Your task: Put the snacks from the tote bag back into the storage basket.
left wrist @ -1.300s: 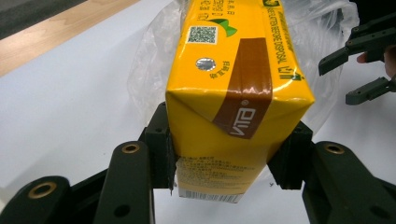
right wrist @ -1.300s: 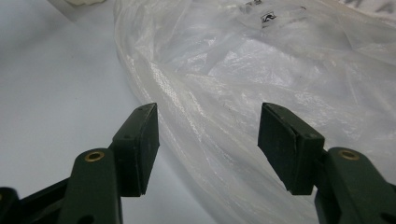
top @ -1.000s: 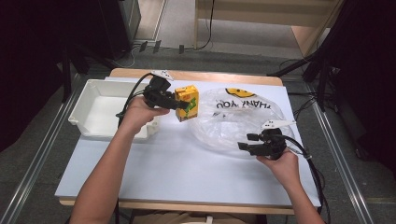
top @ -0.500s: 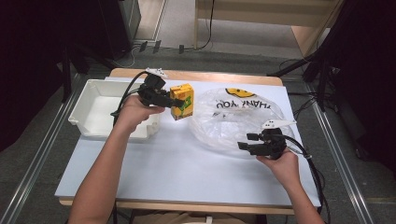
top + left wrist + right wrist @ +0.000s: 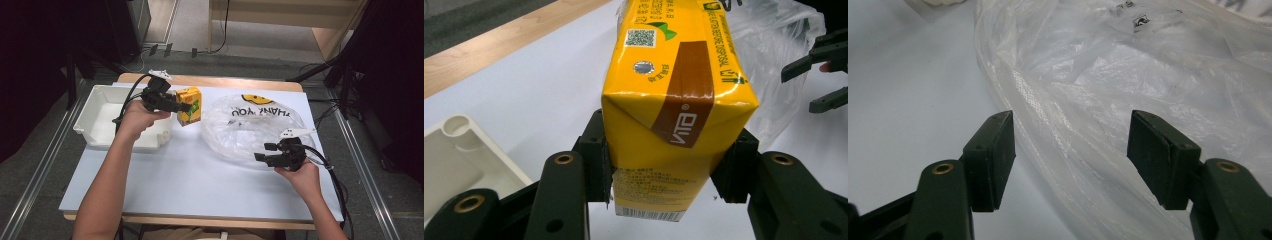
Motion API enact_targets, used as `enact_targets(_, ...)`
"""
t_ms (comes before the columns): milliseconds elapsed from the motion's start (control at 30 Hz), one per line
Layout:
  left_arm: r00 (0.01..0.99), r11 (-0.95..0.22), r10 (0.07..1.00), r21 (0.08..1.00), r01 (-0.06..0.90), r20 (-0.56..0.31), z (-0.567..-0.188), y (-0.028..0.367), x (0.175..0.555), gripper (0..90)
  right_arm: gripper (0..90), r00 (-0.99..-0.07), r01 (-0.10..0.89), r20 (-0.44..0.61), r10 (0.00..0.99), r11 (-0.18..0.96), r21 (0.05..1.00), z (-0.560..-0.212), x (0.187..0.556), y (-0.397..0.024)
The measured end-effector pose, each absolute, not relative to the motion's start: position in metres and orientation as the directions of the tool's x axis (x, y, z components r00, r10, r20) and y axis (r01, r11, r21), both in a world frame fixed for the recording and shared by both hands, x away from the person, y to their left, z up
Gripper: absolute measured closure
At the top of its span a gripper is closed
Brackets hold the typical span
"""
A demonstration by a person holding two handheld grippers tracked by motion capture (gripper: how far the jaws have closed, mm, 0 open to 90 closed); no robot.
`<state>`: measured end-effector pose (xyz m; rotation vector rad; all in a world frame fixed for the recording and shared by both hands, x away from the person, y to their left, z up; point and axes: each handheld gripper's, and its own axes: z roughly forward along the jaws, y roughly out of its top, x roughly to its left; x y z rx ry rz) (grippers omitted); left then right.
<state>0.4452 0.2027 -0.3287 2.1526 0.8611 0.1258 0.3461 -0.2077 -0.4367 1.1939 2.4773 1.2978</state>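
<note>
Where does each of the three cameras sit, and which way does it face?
High view: above the table, looking forward and down; forearms, both hands show.
Left gripper view: on the left gripper, facing the clamped juice carton.
Right gripper view: on the right gripper, open, facing the plastic bag.
Shared: bag in all views.

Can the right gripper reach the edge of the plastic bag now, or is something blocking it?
Probably yes. The right gripper is open, its jaws standing either side of the plastic bag edge, with nothing between them and the film.
</note>
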Motion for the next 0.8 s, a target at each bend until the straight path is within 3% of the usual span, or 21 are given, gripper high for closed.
enact_targets(800, 0.724, -0.411, 0.664, 0.717, 0.563, -0.188, -0.321, 0.228, 0.448, 52.1, 36.9, -0.686, 0.599, 0.256, 0.681, 0.329, 0.730, -0.437, 0.346, -0.207)
